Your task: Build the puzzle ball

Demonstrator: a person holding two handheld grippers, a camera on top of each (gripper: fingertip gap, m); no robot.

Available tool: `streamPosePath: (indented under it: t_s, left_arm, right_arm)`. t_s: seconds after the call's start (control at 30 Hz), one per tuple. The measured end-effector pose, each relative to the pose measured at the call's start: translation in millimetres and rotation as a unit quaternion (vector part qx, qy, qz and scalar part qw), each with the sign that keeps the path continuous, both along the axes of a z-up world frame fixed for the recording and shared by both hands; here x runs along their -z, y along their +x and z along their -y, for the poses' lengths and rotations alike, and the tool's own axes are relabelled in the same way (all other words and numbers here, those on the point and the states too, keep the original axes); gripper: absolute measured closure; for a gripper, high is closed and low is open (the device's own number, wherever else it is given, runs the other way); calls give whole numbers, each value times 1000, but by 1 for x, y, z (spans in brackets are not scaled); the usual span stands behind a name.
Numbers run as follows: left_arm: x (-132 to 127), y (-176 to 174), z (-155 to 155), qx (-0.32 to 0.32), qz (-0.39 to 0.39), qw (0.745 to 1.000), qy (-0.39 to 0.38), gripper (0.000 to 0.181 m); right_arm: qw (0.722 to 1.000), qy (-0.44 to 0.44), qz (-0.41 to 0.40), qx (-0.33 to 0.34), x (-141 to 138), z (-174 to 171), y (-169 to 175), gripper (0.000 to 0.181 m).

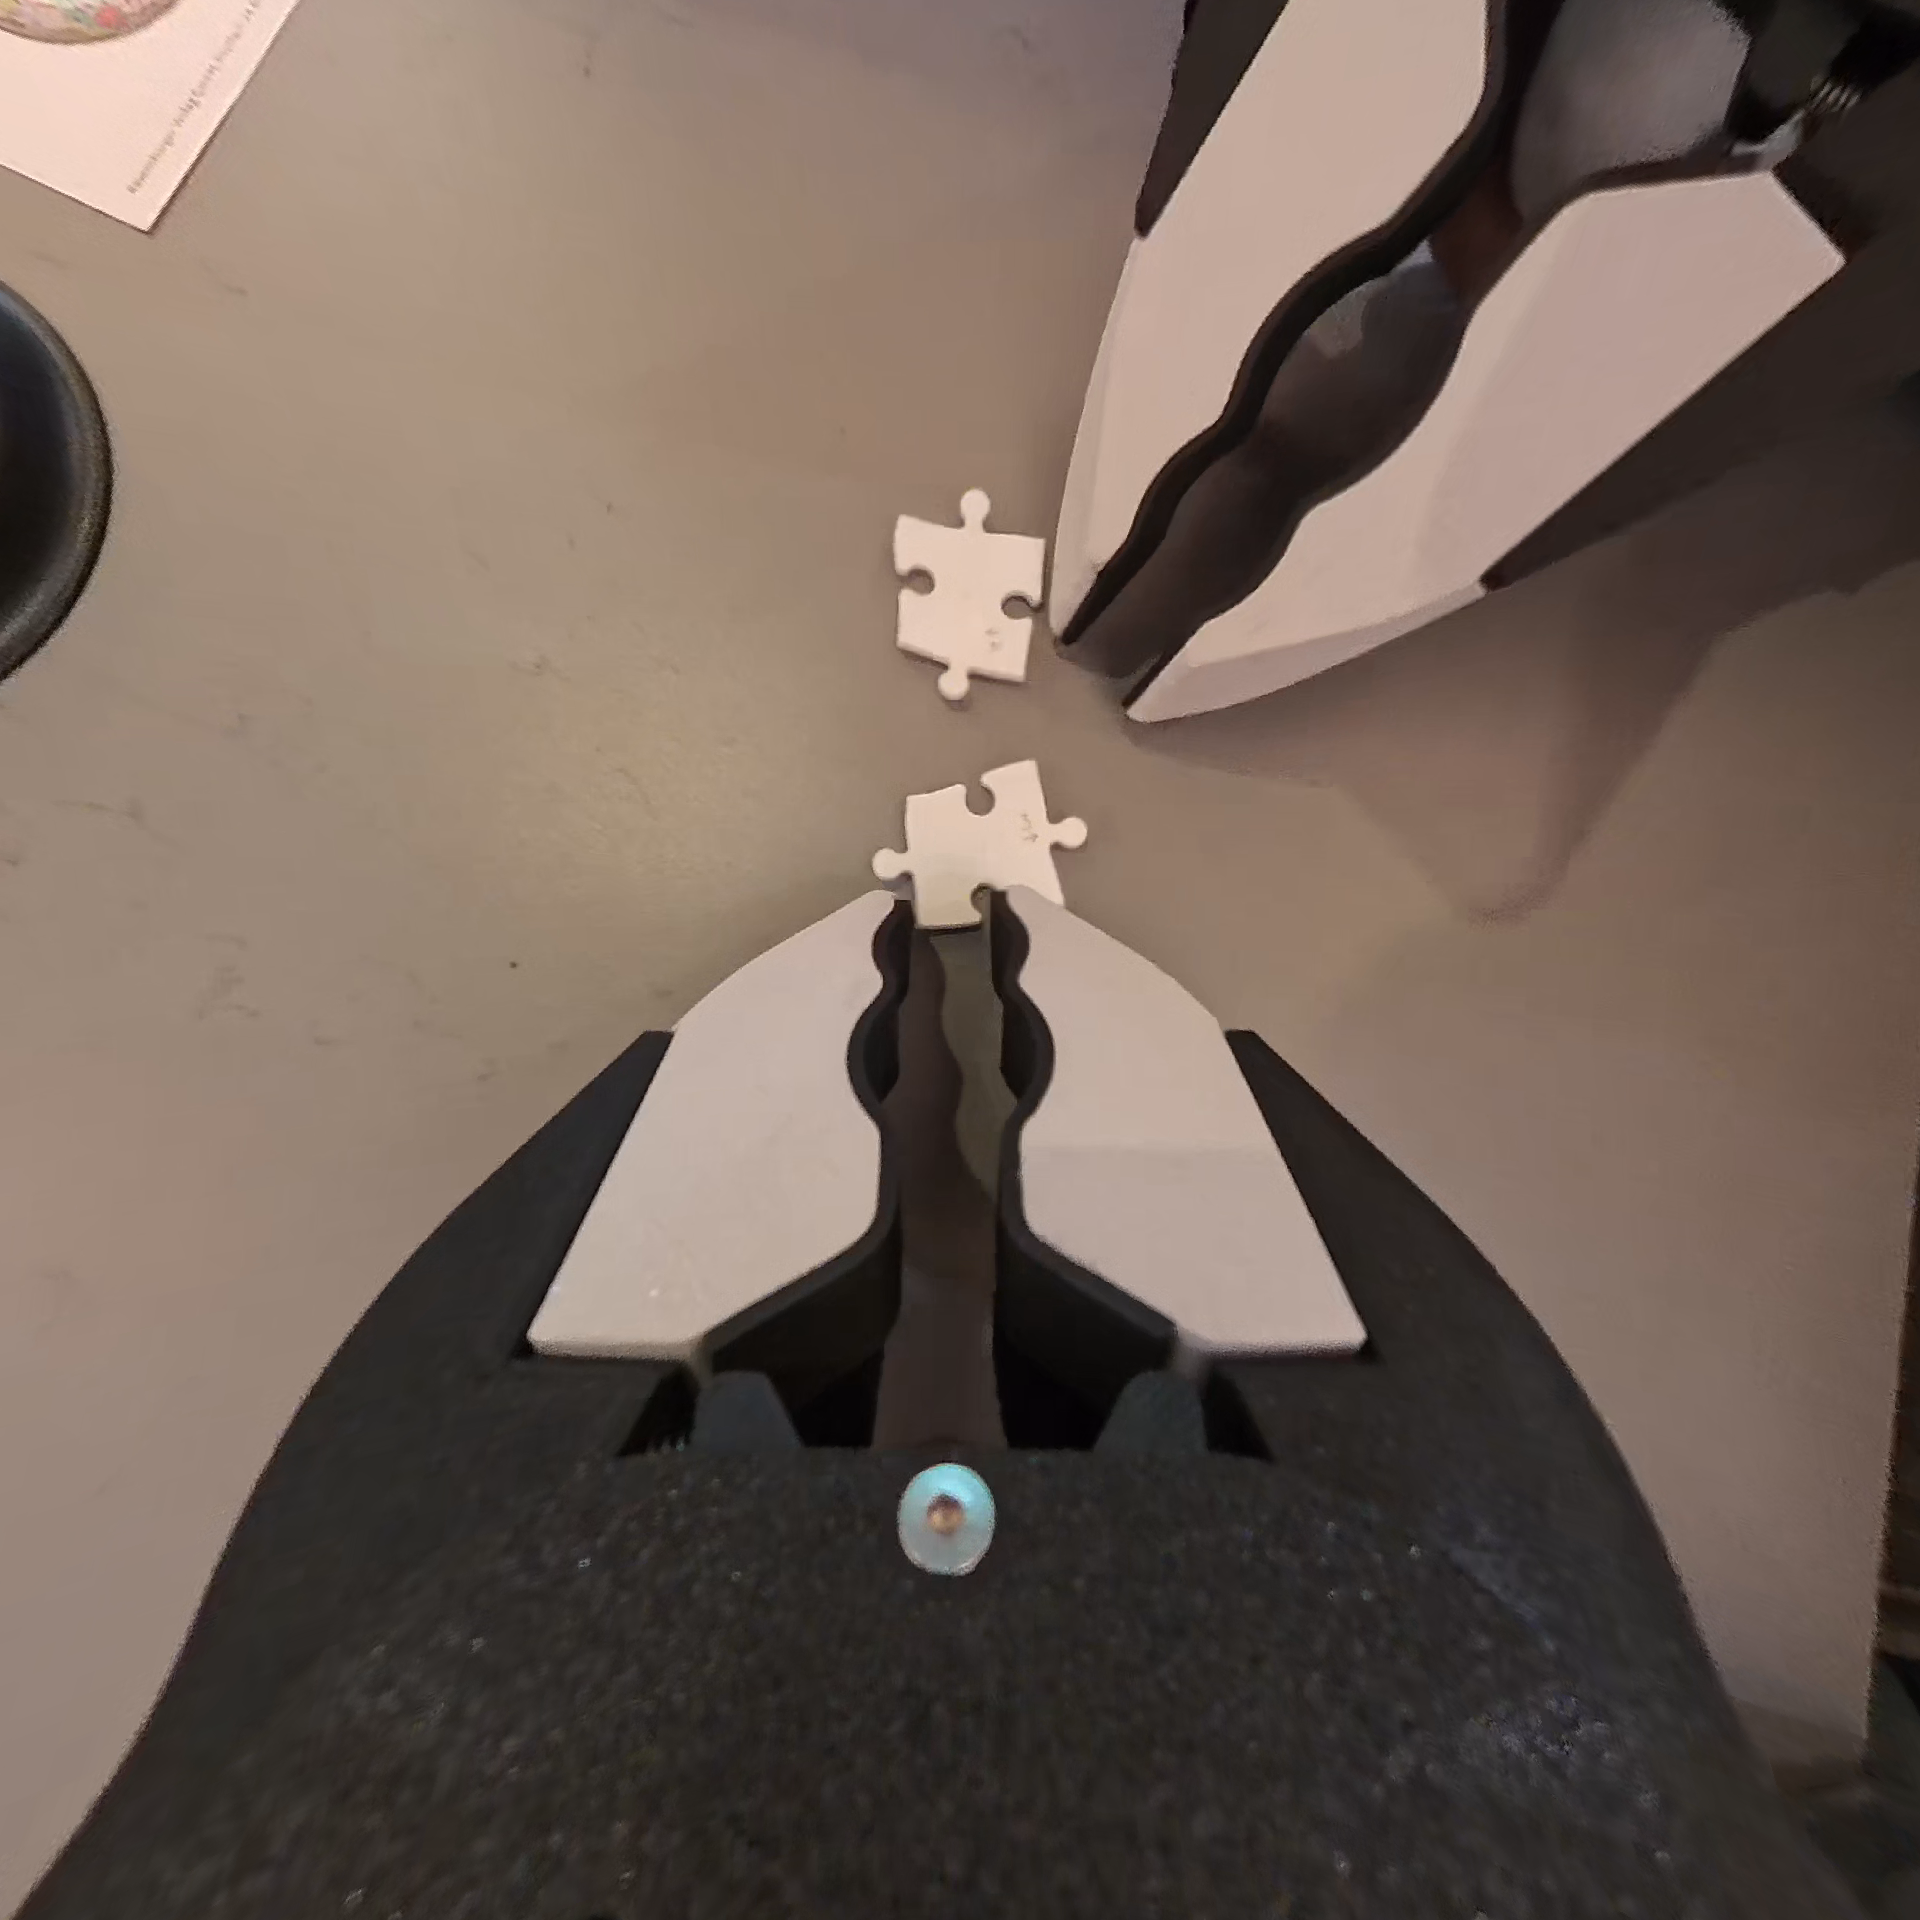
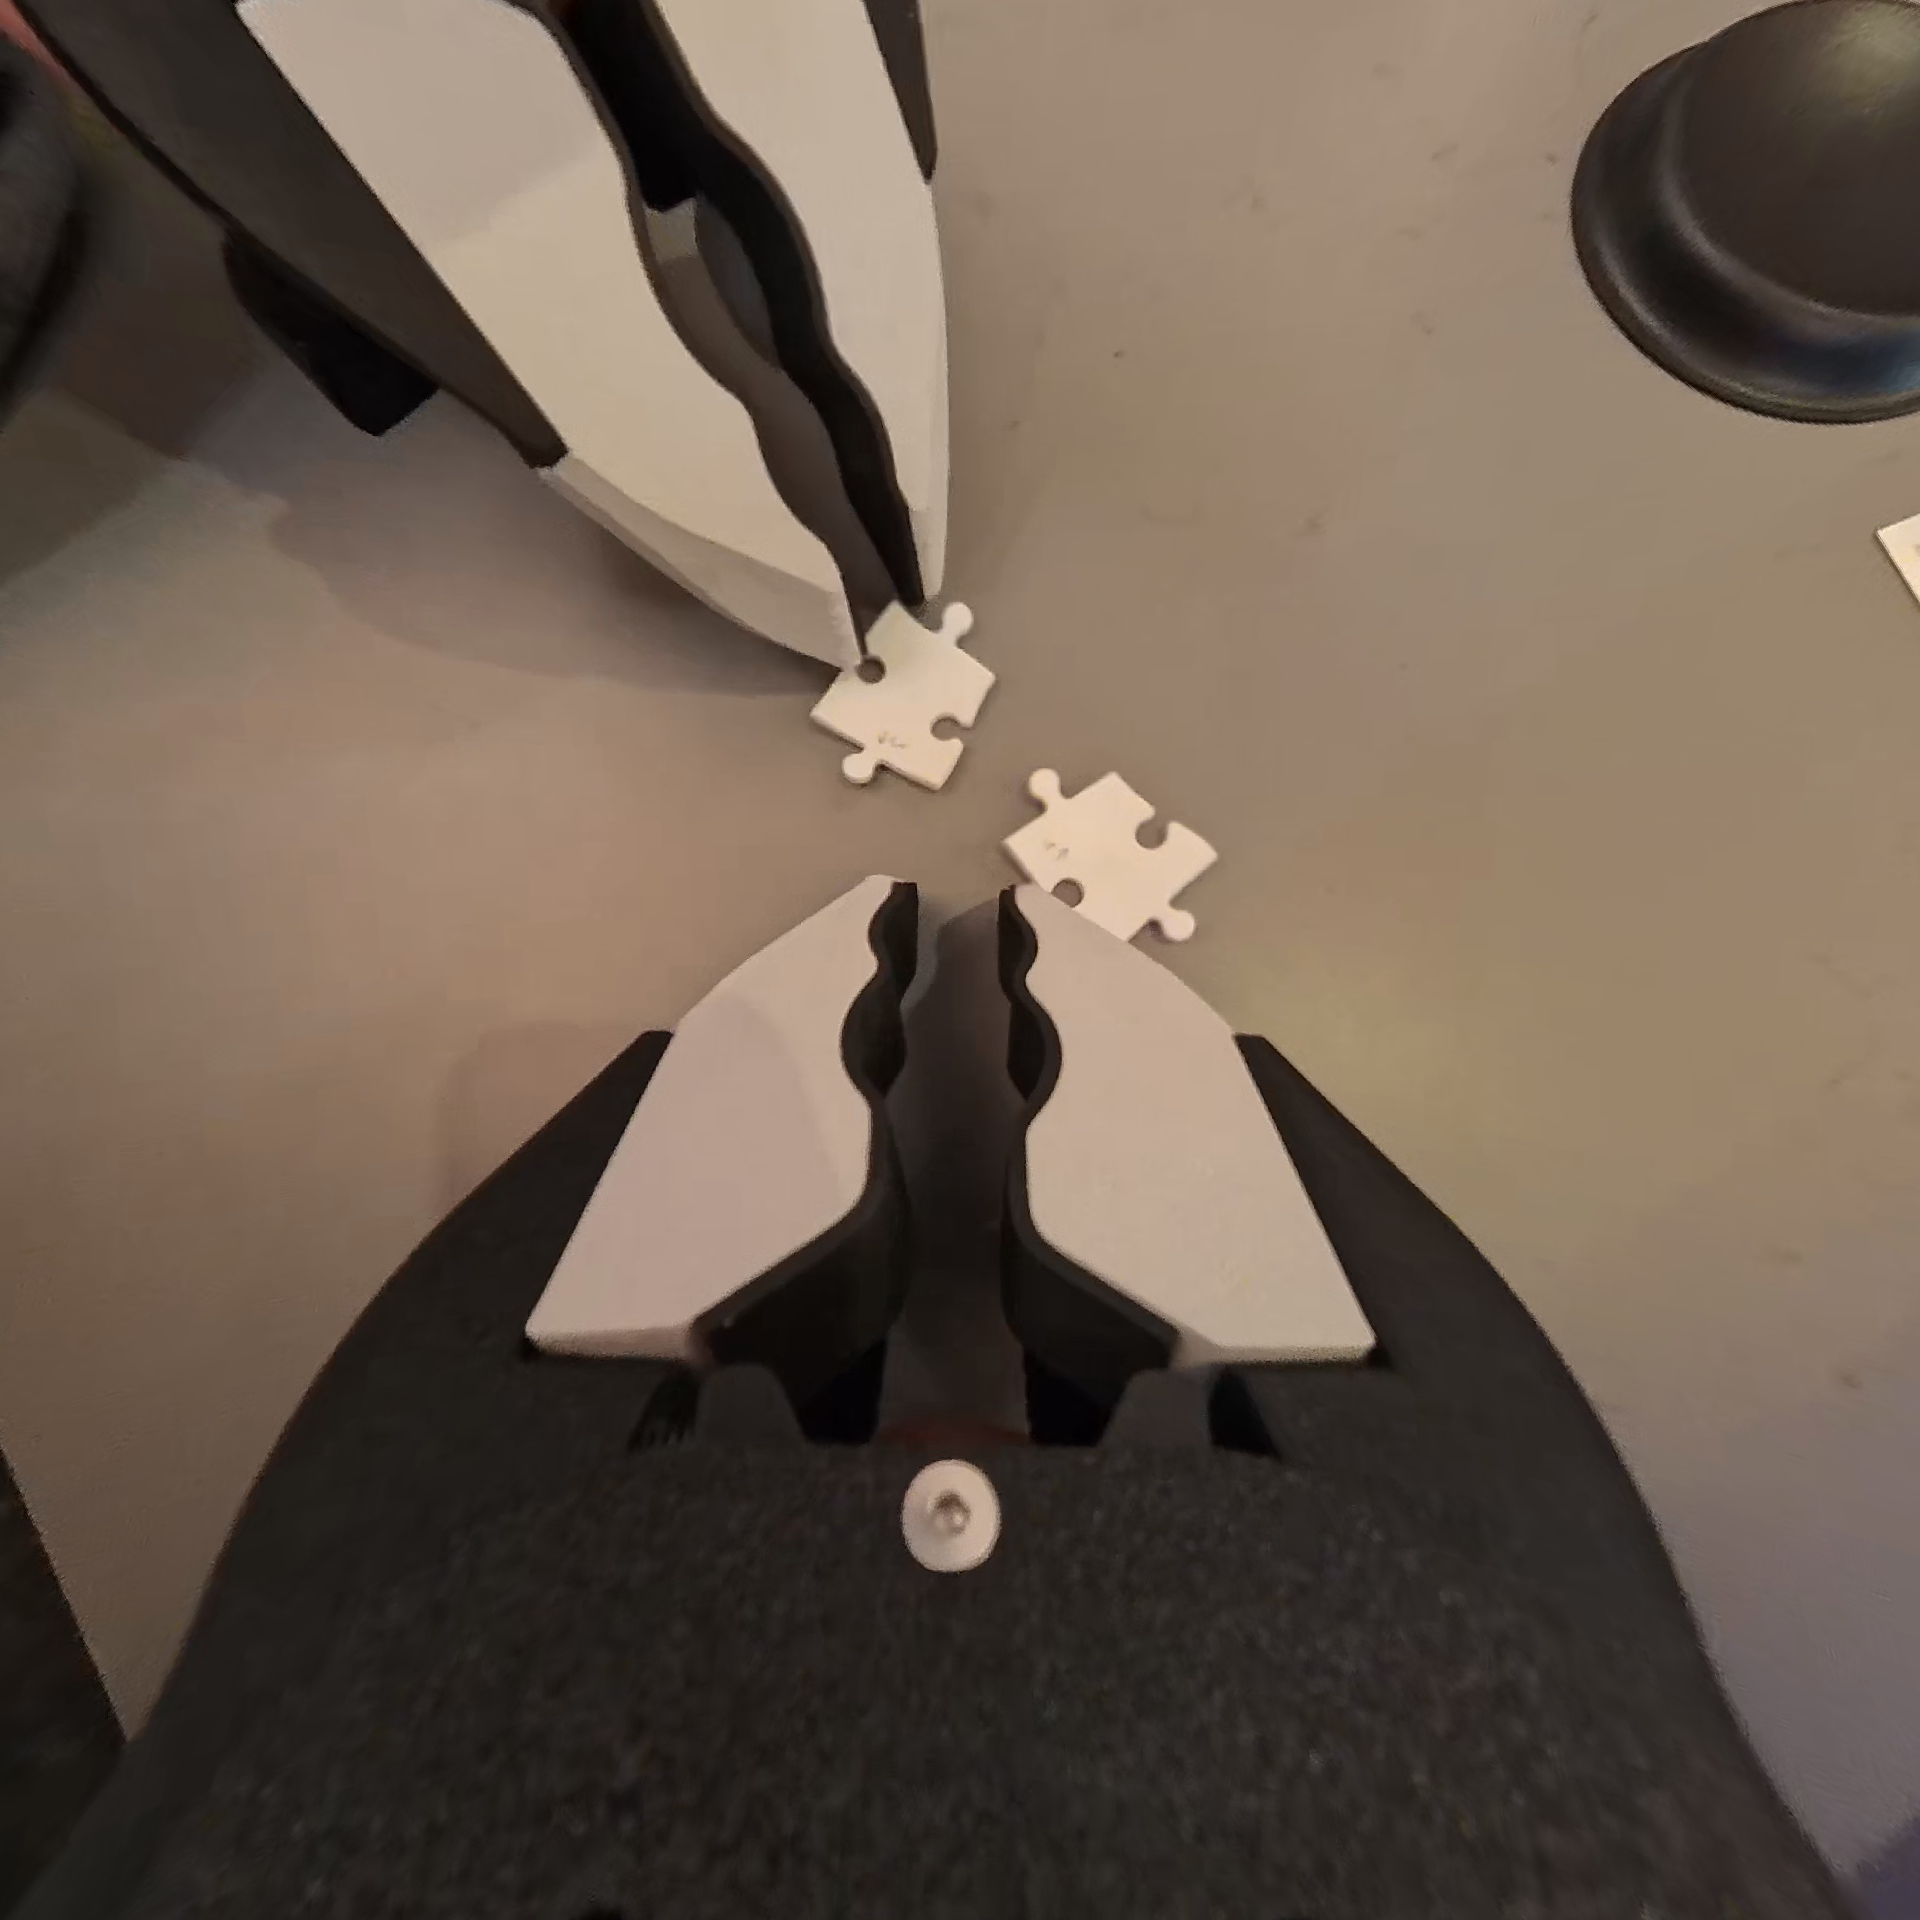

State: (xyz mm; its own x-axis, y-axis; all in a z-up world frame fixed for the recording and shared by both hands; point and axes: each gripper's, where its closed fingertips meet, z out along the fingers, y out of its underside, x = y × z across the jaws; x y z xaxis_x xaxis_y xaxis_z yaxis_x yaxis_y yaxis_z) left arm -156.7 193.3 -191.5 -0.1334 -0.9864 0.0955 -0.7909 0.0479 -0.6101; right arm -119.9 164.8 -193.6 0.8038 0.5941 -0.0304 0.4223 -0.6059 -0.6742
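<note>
Two white puzzle pieces are in view over a grey table [image 1: 468, 623]. My left gripper [image 1: 945, 906] is shut on one puzzle piece [image 1: 982, 836], gripping its near edge; the right wrist view shows the same gripper [image 2: 885, 636] pinching that piece [image 2: 909, 712] at a corner, low over the table. The second piece [image 1: 966, 608] lies flat on the table, also seen in the right wrist view [image 2: 1112, 857]. My right gripper [image 2: 956, 902] is empty with its jaws a narrow gap apart, tips just left of that lying piece; it enters the left wrist view [image 1: 1099, 673] from the upper right.
A black round object [image 2: 1766, 239] sits on the table at the far right of the right wrist view and at the left edge of the left wrist view [image 1: 42, 488]. A white printed sheet [image 1: 125, 94] lies at the top left. Some 5 cm of space lies between my two pairs of fingers.
</note>
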Motion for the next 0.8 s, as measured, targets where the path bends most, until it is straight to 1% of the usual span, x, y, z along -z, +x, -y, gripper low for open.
streamPosePath:
  t_s: [0.07, 0.17, 0.3, 0.37, 0.47, 0.57, 0.7, 0.8]
  left_arm:
    - [0, 0, 3, -2, -6, 1000, -15, 165]
    - [1, -2, 13, -8, -8, 999, -42, 163]
    - [0, -10, 14, -39, -12, 998, -43, 162]
    - [-1, -12, 10, -56, -9, 998, -24, 162]
    - [-6, -6, 4, -82, 9, 997, 6, 160]
    - [-7, 2, 4, -95, 17, 995, 20, 158]
    - [-2, 6, 3, -101, 12, 993, 54, 156]
    - [2, 10, 8, -94, 13, 994, 53, 157]
  right_arm:
    - [1000, 9, -1, 0, -5, 0, 1, 166]
    - [1000, 22, -9, 15, -13, -3, 12, 166]
    - [999, 22, -3, 32, -7, -9, 27, 166]
    - [999, 28, 8, 35, -6, -14, 31, 166]
    - [999, 27, 9, 42, -6, -22, 32, 164]
    - [999, -6, -3, 41, 0, -23, 29, 164]
    - [999, -7, -10, 34, 1, -19, 25, 171]
    - [1000, -6, -4, 30, 1, -19, 23, 181]
